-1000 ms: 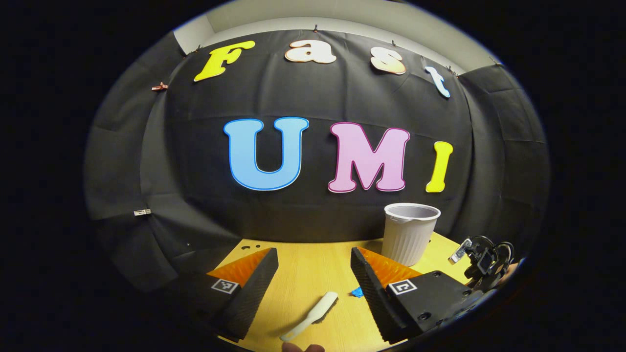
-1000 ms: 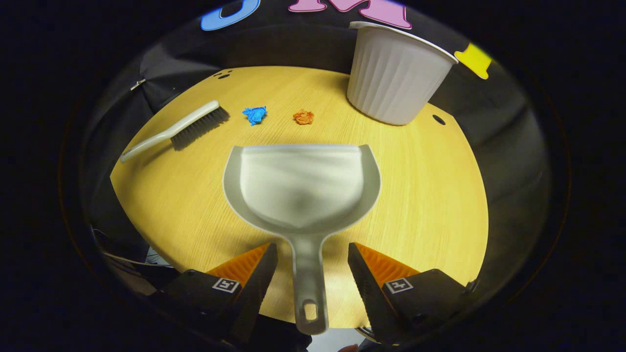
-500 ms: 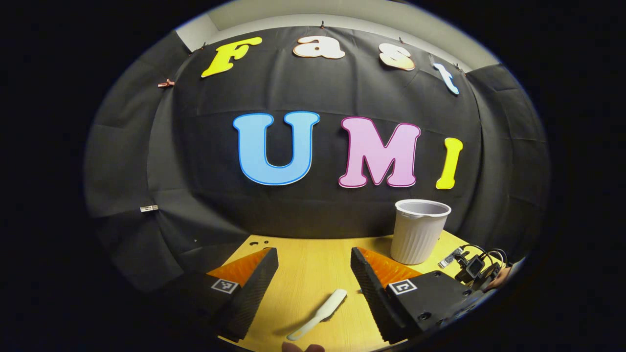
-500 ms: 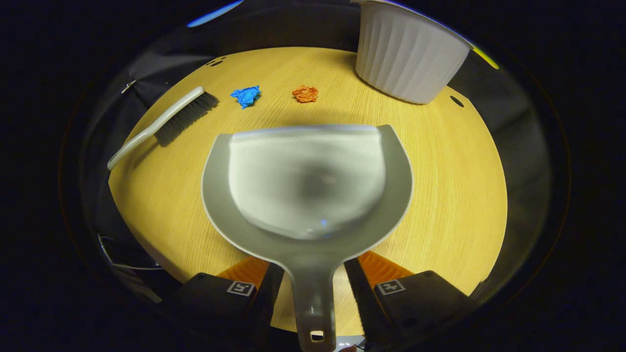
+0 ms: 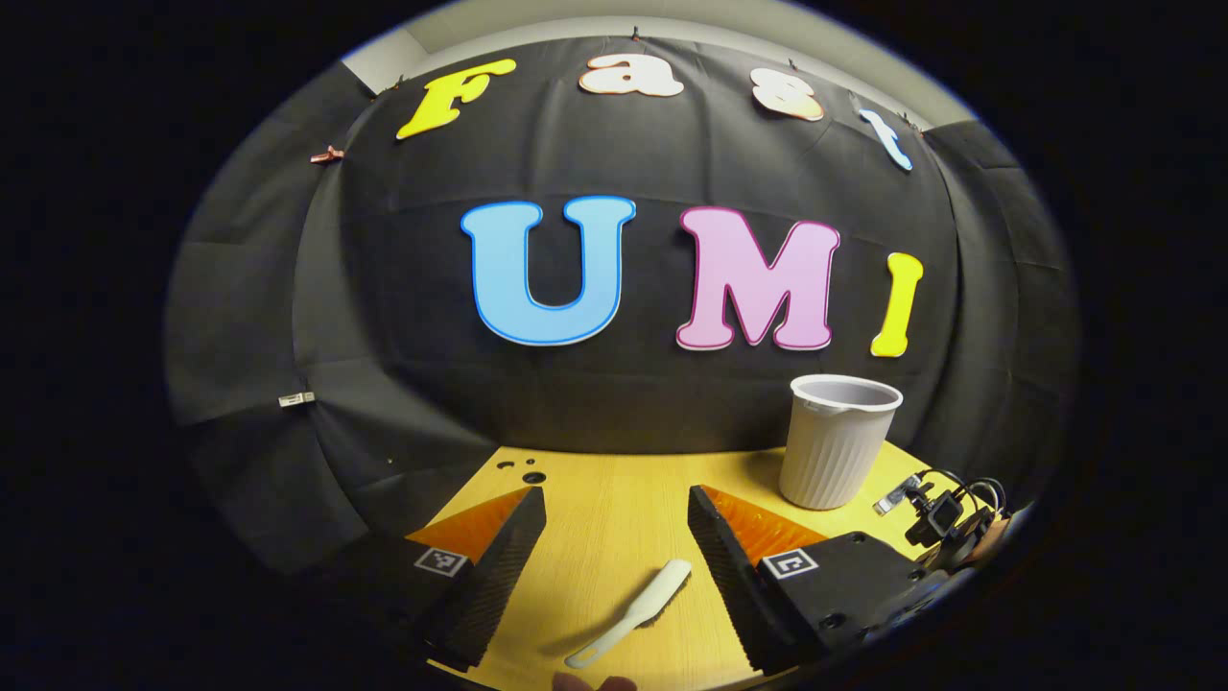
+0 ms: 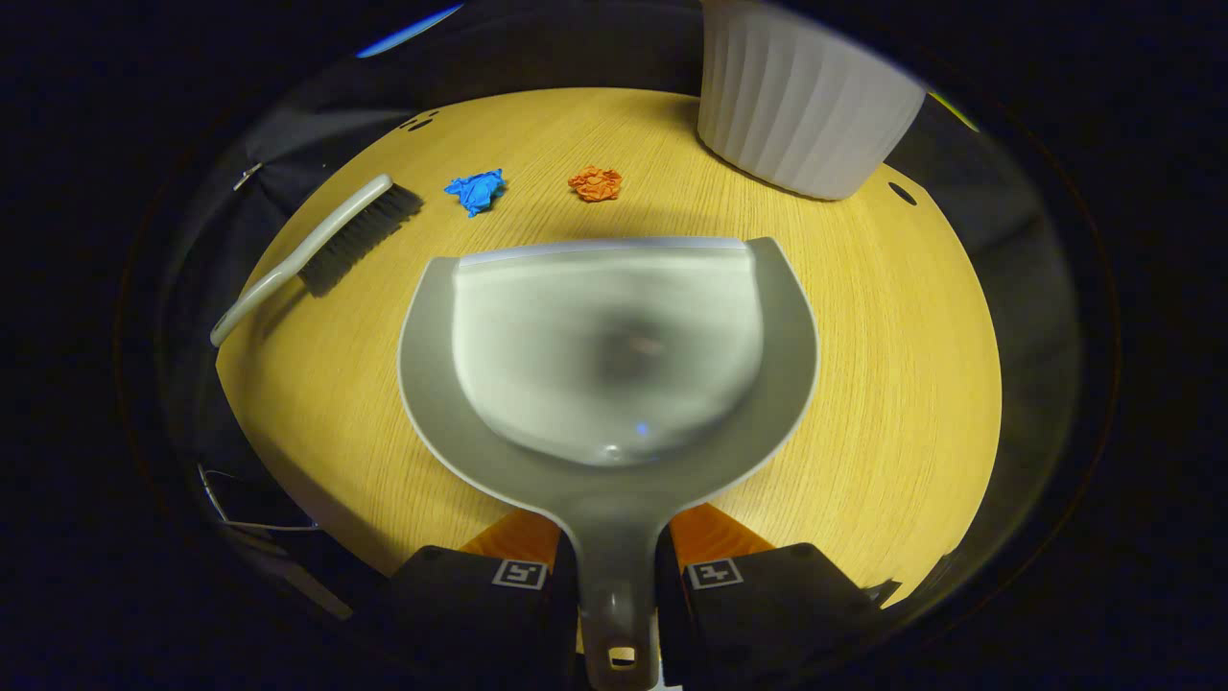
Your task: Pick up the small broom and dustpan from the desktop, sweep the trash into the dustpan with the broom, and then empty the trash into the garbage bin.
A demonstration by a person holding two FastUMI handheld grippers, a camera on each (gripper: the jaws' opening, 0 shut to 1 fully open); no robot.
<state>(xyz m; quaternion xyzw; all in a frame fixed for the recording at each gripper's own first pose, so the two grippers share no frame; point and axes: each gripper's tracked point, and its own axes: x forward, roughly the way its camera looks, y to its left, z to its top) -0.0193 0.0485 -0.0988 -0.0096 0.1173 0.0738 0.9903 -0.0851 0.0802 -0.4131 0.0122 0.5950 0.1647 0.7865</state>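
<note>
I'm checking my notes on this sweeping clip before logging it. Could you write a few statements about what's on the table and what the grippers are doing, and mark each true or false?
1. The right gripper is shut on the dustpan handle. True.
2. The left gripper holds the broom. False: its fingers stand apart, and the broom lies on the table between them, untouched.
3. The blue scrap and the orange scrap lie inside the dustpan. False: both lie on the table beyond its front edge.
4. The bin stands upright on the table. True.
</note>
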